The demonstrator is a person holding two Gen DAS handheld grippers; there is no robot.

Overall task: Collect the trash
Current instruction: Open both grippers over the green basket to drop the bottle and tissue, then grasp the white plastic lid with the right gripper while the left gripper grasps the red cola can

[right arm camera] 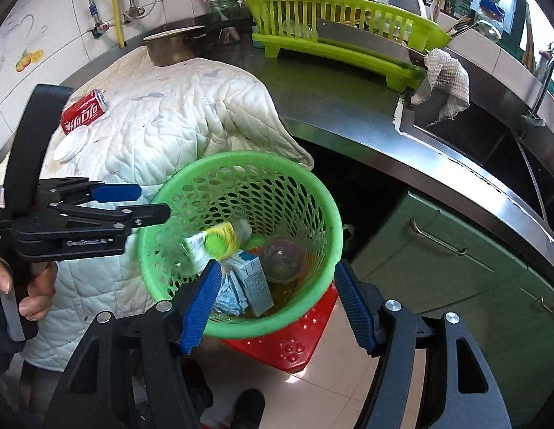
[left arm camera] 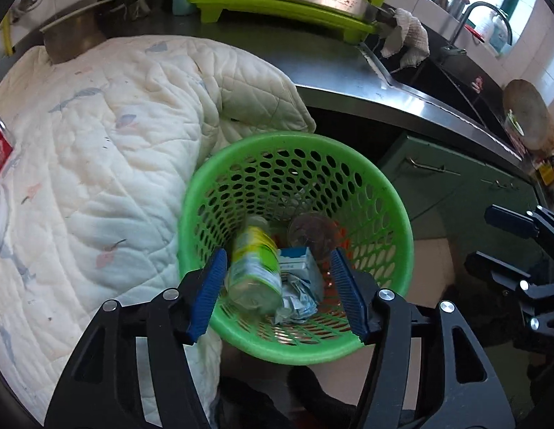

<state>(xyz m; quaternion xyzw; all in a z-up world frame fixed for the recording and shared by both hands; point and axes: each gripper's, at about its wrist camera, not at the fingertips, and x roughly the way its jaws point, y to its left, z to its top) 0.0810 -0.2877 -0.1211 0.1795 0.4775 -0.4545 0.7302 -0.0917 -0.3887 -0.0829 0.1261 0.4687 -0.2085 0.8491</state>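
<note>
We hold both grippers over the green perforated plastic waste basket (left arm camera: 294,239), which stands on the floor just beside the steel kitchen counter (left arm camera: 334,71). Our left gripper (left arm camera: 282,286) has its blue-padded jaws spread wide, and nothing is pinched between them. A clear plastic bottle with a yellow and green label (left arm camera: 253,268), blurred in both views, lies inside the basket's mouth near the left side, apart from the pads. Deeper in the basket lie a crumpled light-blue carton (left arm camera: 298,268) and a clear round plastic cup (left arm camera: 312,232). Our right gripper (right arm camera: 277,304) hangs at the near right of the basket, its jaws spread too and holding nothing. Under the basket a red plastic mat (right arm camera: 291,343) shows on the tiled floor. On the counter to the left, a white quilted cloth (right arm camera: 169,114) drapes over the edge, and on its far left part lie a red soda can (right arm camera: 84,111) on its side and, just beside it, a white round plastic lid (right arm camera: 71,144). Farther back stand a lime-green plastic dish rack (right arm camera: 341,32) and a metal pot (right arm camera: 173,48)
</note>
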